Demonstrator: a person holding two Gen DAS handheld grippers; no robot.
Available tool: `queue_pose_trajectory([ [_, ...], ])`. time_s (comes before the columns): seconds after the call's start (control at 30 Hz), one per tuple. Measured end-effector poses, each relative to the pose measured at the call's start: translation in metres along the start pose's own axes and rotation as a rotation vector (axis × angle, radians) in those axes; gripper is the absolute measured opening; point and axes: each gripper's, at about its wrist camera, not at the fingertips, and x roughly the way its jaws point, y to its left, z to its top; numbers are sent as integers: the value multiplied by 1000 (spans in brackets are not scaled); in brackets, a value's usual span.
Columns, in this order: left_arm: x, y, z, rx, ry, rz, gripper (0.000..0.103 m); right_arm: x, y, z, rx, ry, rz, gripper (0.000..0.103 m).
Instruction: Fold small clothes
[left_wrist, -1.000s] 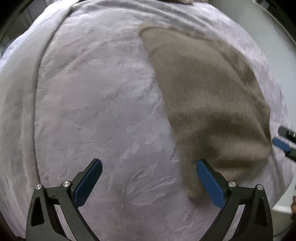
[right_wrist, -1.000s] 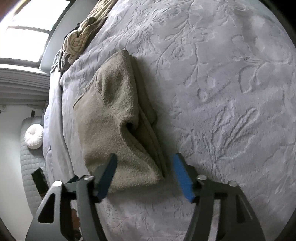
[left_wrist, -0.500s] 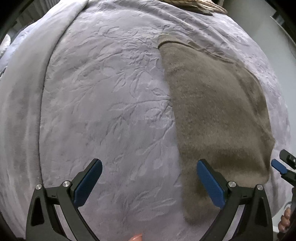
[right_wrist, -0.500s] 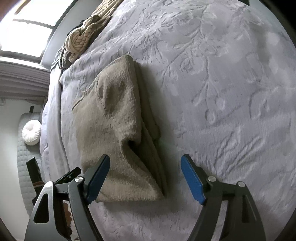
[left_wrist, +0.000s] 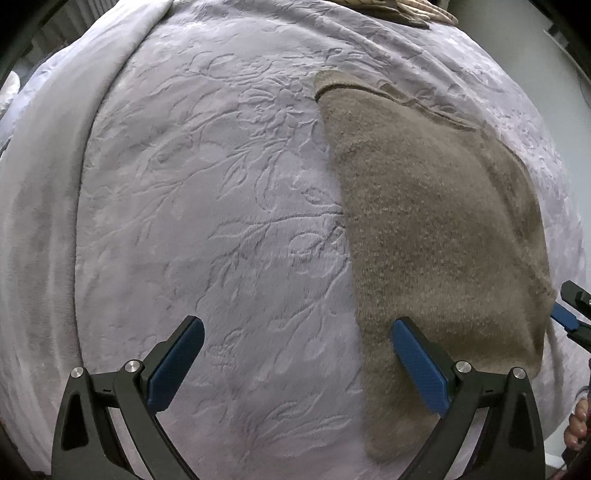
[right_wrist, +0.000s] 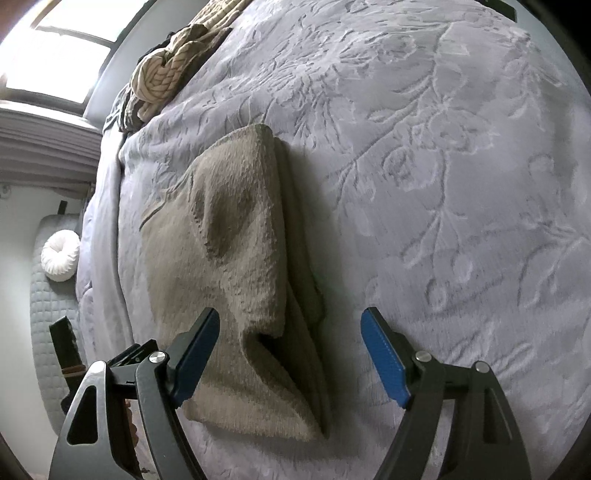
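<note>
A folded tan knit garment (left_wrist: 436, 229) lies on the lilac embossed bedspread (left_wrist: 207, 206). In the left wrist view it fills the right half, and my left gripper (left_wrist: 297, 362) is open and empty above the bed, its right finger over the garment's near left edge. In the right wrist view the garment (right_wrist: 240, 266) lies left of centre with its layered fold edge facing right. My right gripper (right_wrist: 290, 354) is open and empty, straddling the garment's near corner. The right gripper's tip (left_wrist: 567, 319) shows at the left view's right edge.
A pile of striped cream and dark clothes (right_wrist: 170, 70) lies at the far end of the bed. A white round cushion (right_wrist: 61, 254) sits on a quilted grey surface (right_wrist: 48, 354) beyond the bed's left edge. A bright window (right_wrist: 62, 48) is at top left.
Both grippers have drawn back from the garment, so more of the bed shows. My right gripper has opened wider. The garment lies still.
</note>
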Motion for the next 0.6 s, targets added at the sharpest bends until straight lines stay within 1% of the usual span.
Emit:
queue_pose_trajectory([
  [0.23, 1, 3, 12, 0, -13, -12, 102, 7, -2, 8, -3, 17, 5, 81],
  [0.43, -1, 10, 28, -23, -29, -79, 102, 13, -7, 18, -12, 33, 0, 81],
  [0.6, 4, 19, 46, -46, -45, -131, 102, 15, -12, 26, -19, 43, 39, 81],
])
